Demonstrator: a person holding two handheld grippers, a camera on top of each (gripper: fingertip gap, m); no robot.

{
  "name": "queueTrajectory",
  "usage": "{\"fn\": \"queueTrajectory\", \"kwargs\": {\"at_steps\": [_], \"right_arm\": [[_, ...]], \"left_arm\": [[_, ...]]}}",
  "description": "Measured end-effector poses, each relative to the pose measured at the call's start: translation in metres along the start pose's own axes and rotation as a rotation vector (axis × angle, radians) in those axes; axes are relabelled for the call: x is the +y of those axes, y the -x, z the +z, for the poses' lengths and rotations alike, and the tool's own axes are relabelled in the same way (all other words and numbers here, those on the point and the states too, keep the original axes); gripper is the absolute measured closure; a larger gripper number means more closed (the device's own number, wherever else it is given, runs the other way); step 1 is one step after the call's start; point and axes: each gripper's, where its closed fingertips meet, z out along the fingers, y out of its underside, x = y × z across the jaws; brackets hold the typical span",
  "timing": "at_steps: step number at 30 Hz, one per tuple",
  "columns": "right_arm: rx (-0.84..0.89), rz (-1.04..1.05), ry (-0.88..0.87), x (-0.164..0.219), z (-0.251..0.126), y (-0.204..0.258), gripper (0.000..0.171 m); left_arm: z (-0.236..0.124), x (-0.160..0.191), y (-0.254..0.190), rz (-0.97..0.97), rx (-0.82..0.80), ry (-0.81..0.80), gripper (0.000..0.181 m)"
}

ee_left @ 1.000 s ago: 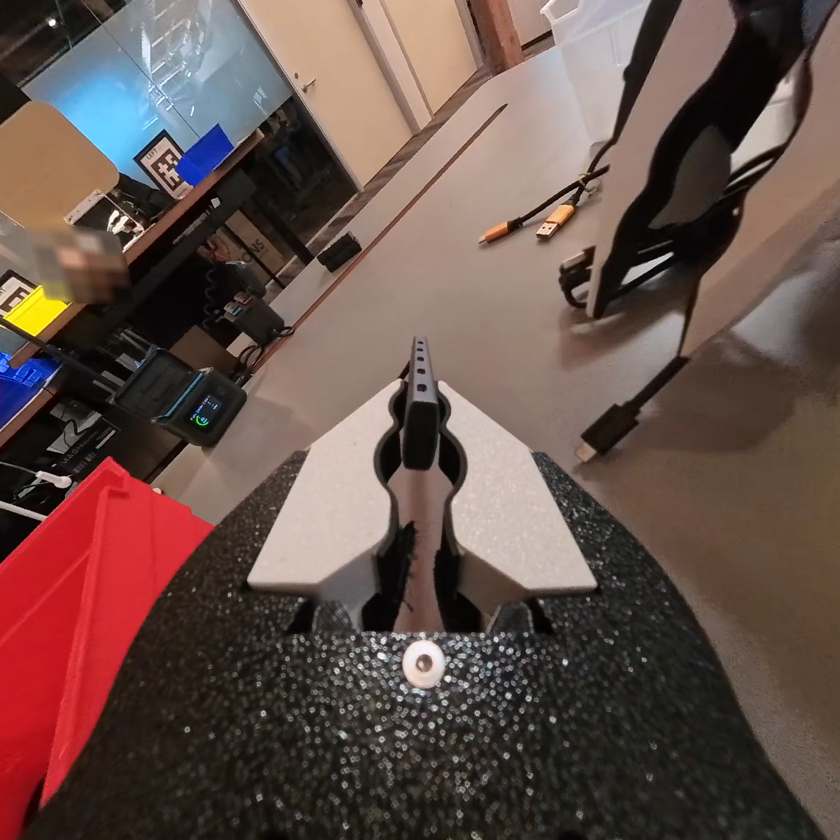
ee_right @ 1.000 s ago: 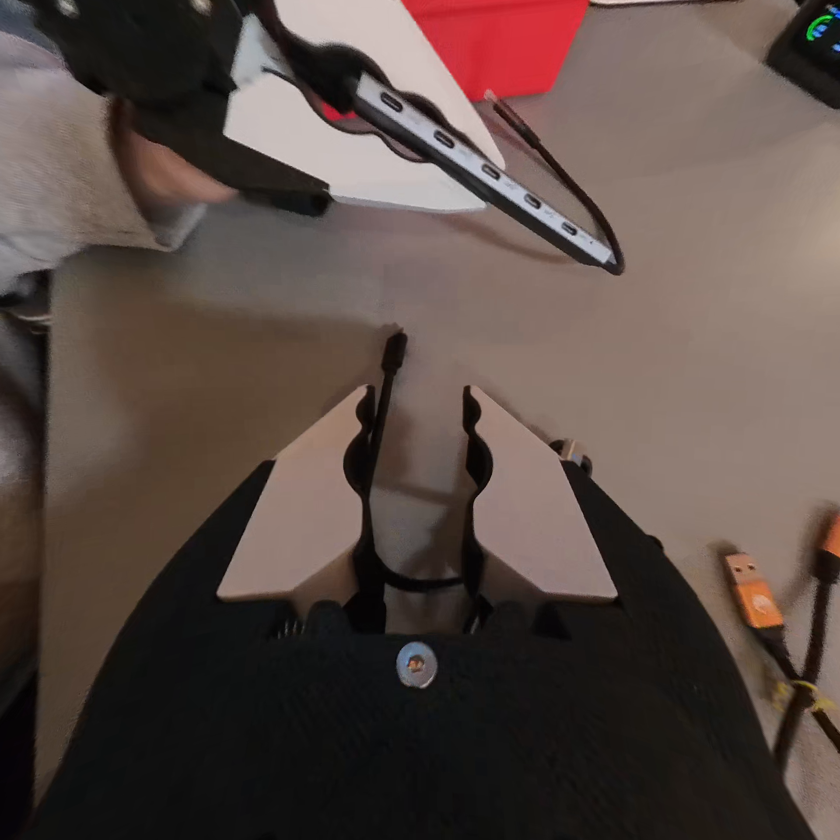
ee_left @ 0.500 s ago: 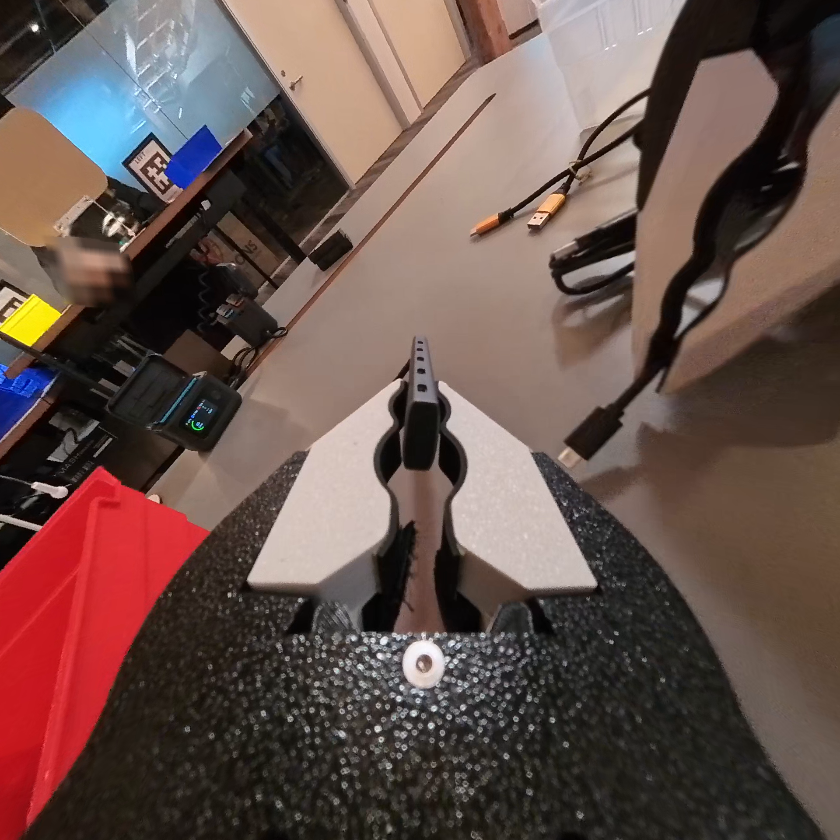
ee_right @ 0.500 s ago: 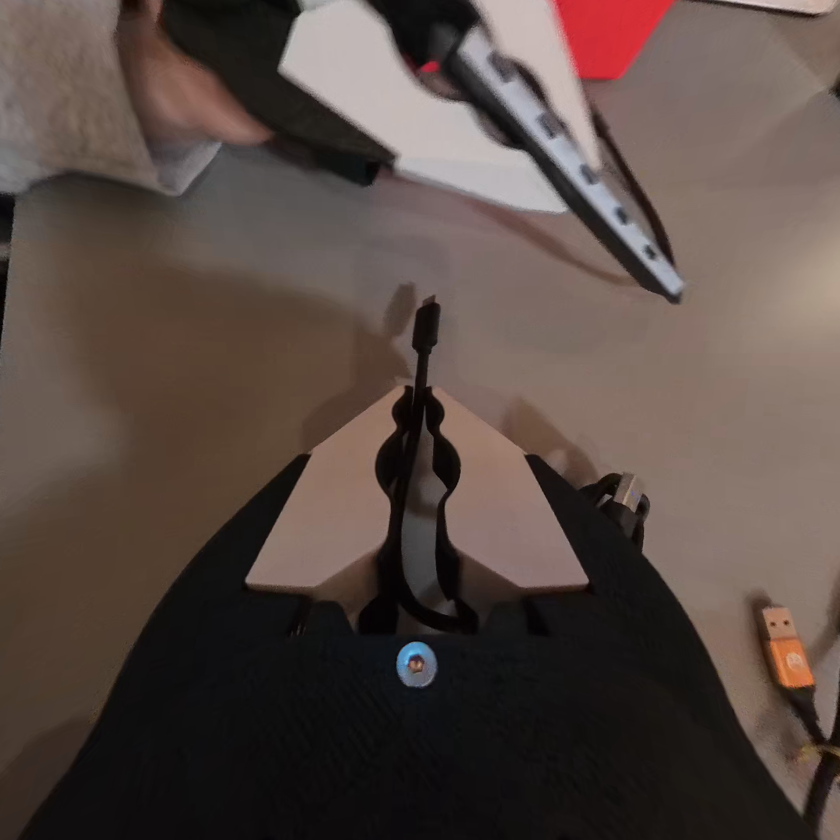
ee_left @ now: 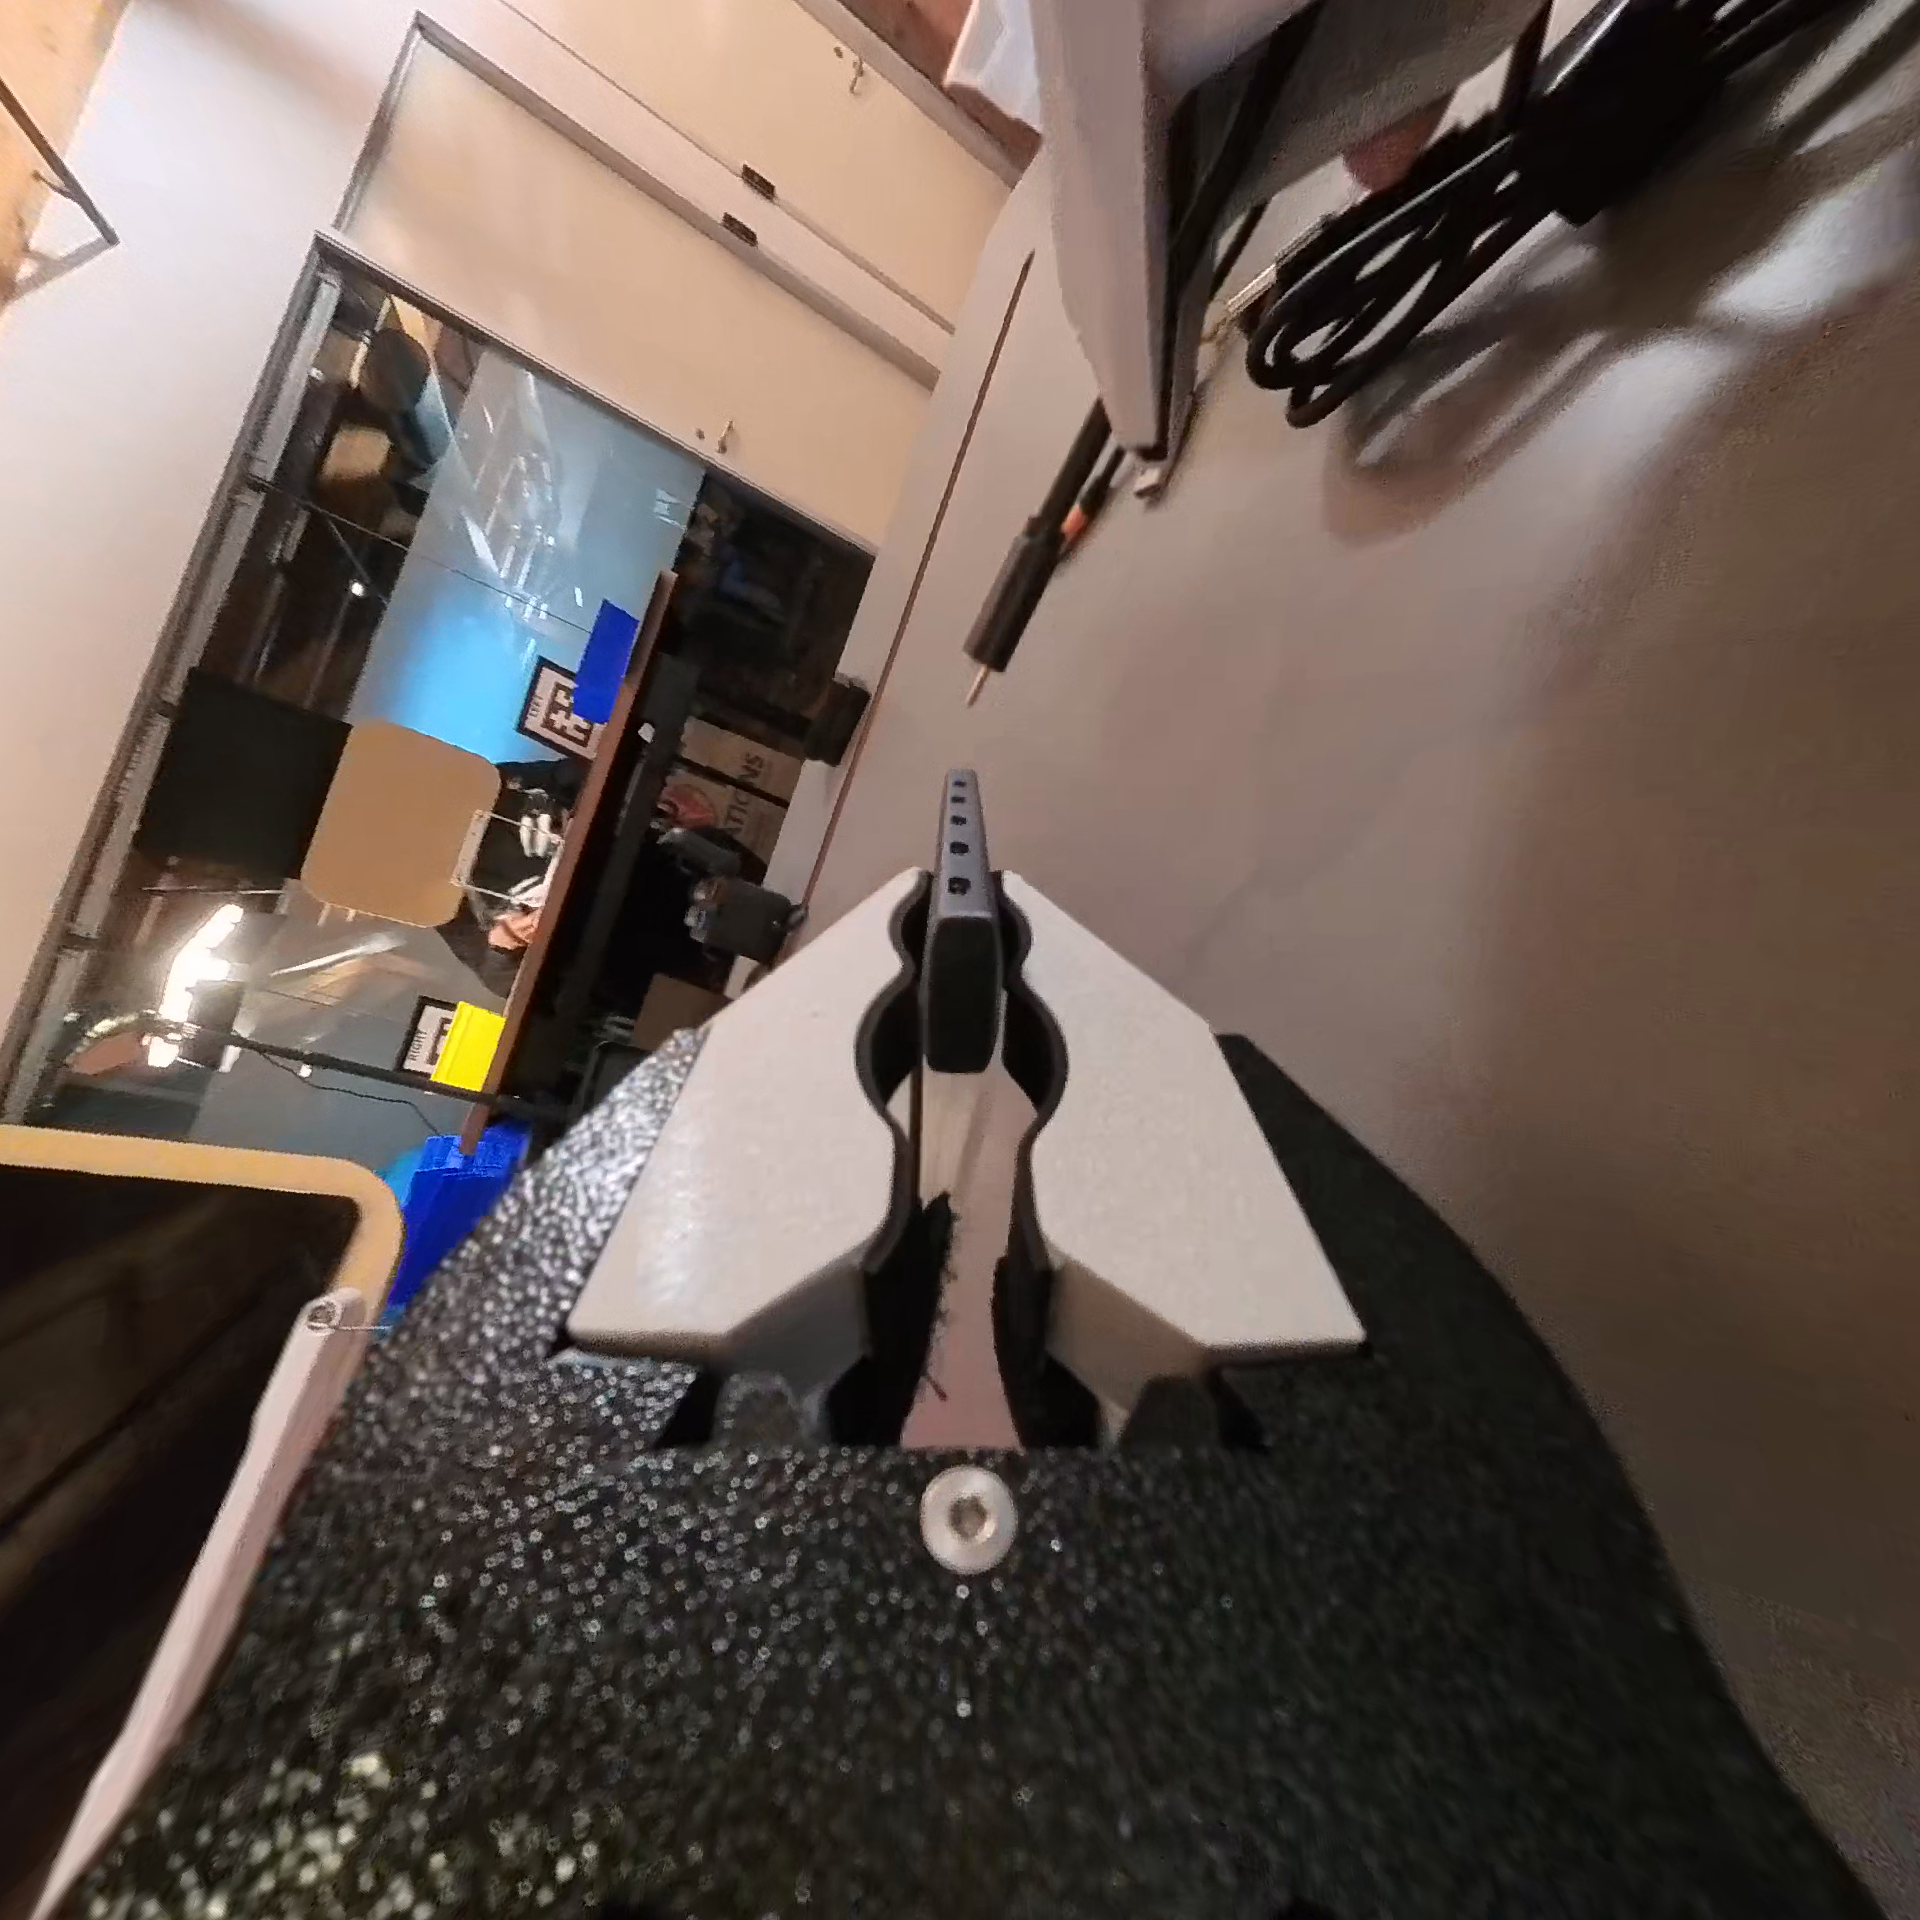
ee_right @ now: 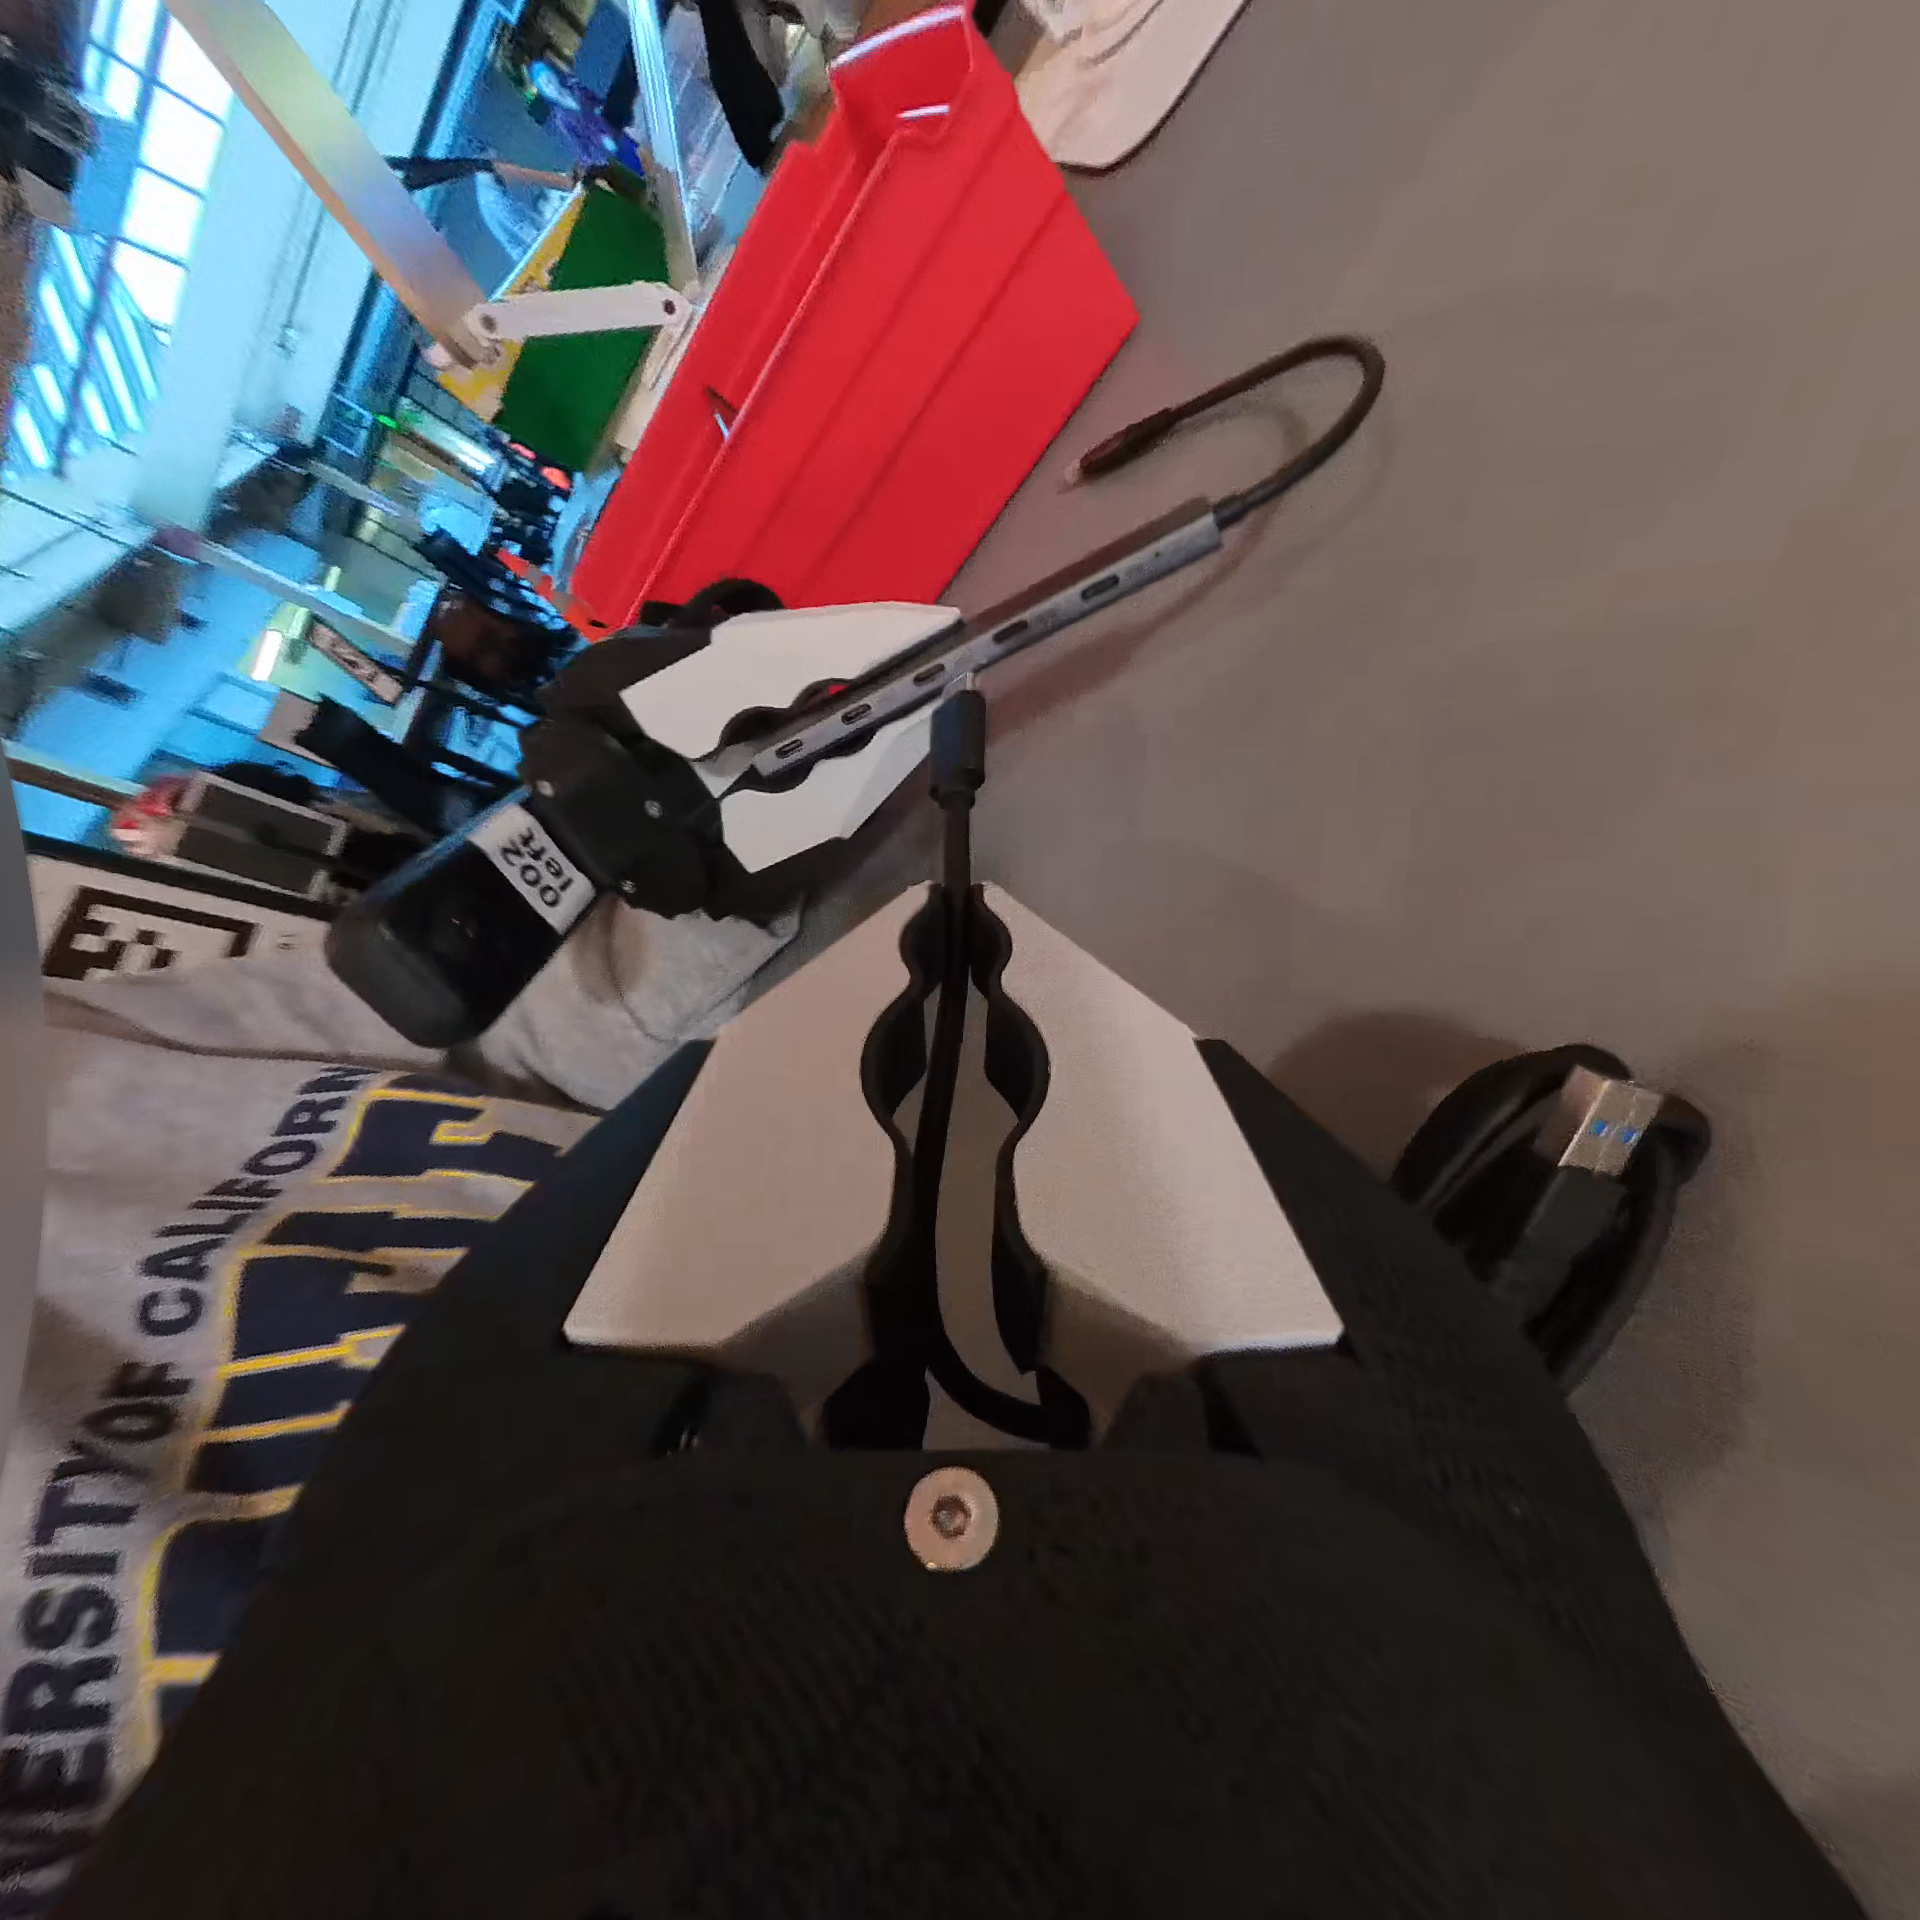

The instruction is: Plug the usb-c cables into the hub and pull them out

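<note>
USB-C cable [ee_right: 948,935]: thin, black, limp along its run. Only the moulded plug [ee_right: 956,743] at its tip looks rigid. I have it pinched in the right gripper [ee_right: 954,904], jaws together on the cord just behind the plug, so the plug sticks out past the fingertips with a short free length. My guess is that this stub can flex sideways under insertion force; a hold on the plug body itself would steer better.

Hub [ee_right: 997,644]: slim grey bar, hard-shelled, light by the look of it, with a row of small ports along one narrow edge. The left gripper [ee_left: 961,914] is clamped on one end of it, and the rest juts out unsupported. I'd expect it to lever in the pads if pushed hard far from the grip. From the left wrist view the hub [ee_left: 958,862] points away edge-on, ports facing the incoming plug [ee_left: 1003,613].

Plug tip sits just beside the port edge, close to the left fingertips; I cannot tell whether it touches. Not seated yet, I judge.

The hub's own short lead [ee_right: 1299,426] curls off onto the grey table [ee_right: 1558,727]. A red bin [ee_right: 883,343] is behind, and a coiled black cable [ee_right: 1558,1174] with a USB-A plug lies by my right gripper.
</note>
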Motion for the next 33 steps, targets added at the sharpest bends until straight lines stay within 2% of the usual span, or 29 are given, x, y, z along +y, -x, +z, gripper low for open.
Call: {"fn": "queueTrajectory", "kwargs": {"at_steps": [7,22,33], "right_arm": [[-0.032,0.035,0.076,0.008,-0.001,0.006,0.169],[-0.048,0.063,0.057,0.001,-0.007,0.009,0.169],[-0.066,0.071,0.12,0.013,0.0,0.014,0.169]], "left_arm": [[-0.011,-0.022,0.01,0.163,-0.14,-0.071,0.174],[-0.008,-0.023,0.002,0.185,-0.099,-0.081,0.173],[-0.005,-0.021,0.0,0.185,-0.084,-0.068,0.173]]}}
